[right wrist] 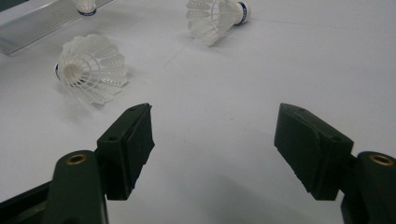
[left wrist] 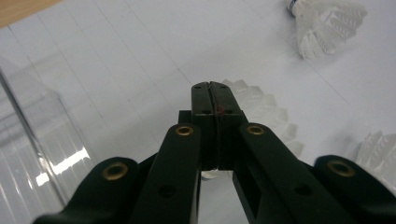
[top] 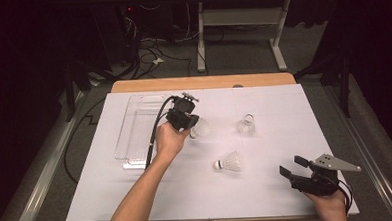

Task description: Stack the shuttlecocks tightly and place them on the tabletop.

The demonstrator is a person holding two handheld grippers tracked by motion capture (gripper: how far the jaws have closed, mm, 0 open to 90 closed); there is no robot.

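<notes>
Three white feathered shuttlecocks are on the white table sheet. My left gripper hovers near the sheet's middle, held from above, jaws pressed together. One shuttlecock sits right against its tips, and the jaws seem to pinch its feather skirt. A second shuttlecock rests to the right. The third shuttlecock lies on its side nearer me. My right gripper rests at the front right, jaws wide apart over bare sheet.
A clear plastic tray lies flat on the left of the sheet, just left of my left hand. The wooden table edge runs along the back. Cables trail from both grippers.
</notes>
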